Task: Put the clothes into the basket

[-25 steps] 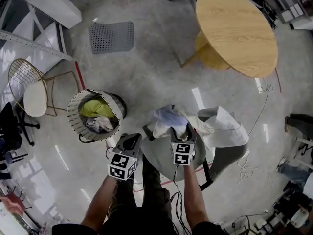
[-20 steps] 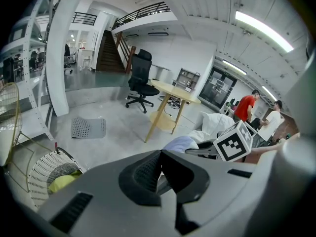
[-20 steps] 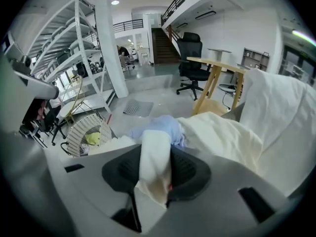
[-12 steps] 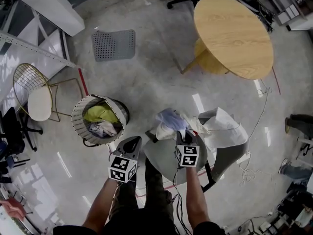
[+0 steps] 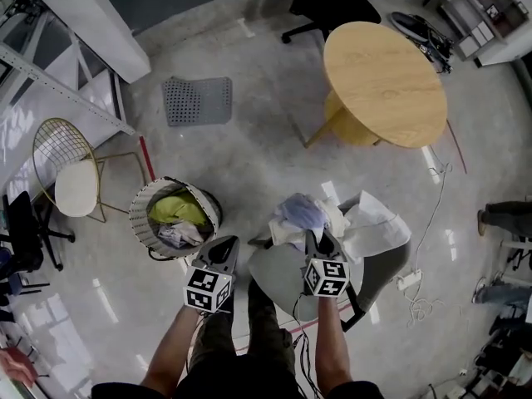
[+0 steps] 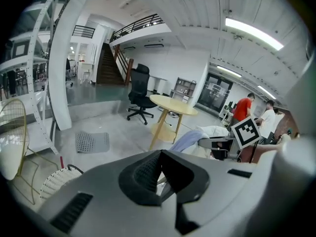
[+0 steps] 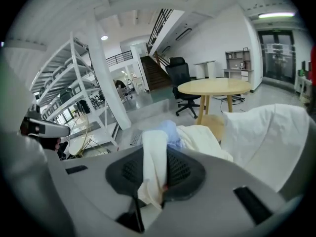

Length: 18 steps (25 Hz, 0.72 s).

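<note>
**A:** What has the right gripper (image 7: pixel 155 174) got?

**B:** A fold of cream cloth (image 7: pixel 152 157). The jaws have just been closing and now pinch it between the dark pads, with the loose end hanging out below them.

**A:** And the left gripper (image 6: pixel 160 154)?

**B:** Pressed together at the tip with nothing in it, held out over the floor beside the other.

**A:** How are the arms set?

**B:** Both forearms are bare and reach forward side by side, the left forearm (image 5: pixel 170 347) and the right forearm (image 5: pixel 332 347) — each gripper slanting down and away from the body. The right one's nose sits in the heap of clothes (image 5: pixel 301 214) — cream, pale lavender and a big white sheet (image 5: pixel 378 227) — piled on a grey chair (image 5: pixel 278 273).

**A:** Where's the basket (image 5: pixel 143 209)?

**B:** It's on the floor, just ahead and to the left of the left gripper and a little apart from the chair. There's a yellow-green garment (image 5: pixel 176 209) in it, with paler pieces beside that.

**A:** Is there anything to read?

**B:** Only black-and-white square markers, on the left cube (image 5: pixel 208 289) and the right cube (image 5: pixel 326 277). Farther off stand a round wooden table (image 5: pixel 382 81), a grey perforated mat (image 5: pixel 198 100) and a gold wire chair (image 5: pixel 62 152).
</note>
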Tool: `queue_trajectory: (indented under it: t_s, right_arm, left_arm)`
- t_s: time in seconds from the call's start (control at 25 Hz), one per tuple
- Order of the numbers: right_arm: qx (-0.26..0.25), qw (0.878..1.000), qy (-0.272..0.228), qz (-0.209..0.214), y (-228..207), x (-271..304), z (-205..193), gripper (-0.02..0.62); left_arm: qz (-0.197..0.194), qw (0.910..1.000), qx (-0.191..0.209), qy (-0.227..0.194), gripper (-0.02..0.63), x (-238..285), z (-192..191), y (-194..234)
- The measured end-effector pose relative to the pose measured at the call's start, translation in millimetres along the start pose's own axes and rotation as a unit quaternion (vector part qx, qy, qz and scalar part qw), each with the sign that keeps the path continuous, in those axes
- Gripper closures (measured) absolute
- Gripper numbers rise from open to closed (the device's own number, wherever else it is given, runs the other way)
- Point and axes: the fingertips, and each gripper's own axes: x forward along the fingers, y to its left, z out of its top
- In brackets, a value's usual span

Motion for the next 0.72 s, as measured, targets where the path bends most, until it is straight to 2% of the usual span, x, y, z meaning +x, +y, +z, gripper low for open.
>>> queue_trajectory:
  t_s: [0.36,0.72]
  right_arm:
    - [-0.034,0.996,-0.078,-0.003,43.9,-54.6,84.0,0.509]
    - [-0.054,0.989,-0.14,0.01,98.1,-98.2,141.2,0.509]
  left_arm:
    - [-0.013,0.9972,0.033,-0.066,0.6,-48.3,69.8,-1.1]
    - [-0.011,0.9929,0.051,-0.107,0.6,-101.7,100.5,11.9]
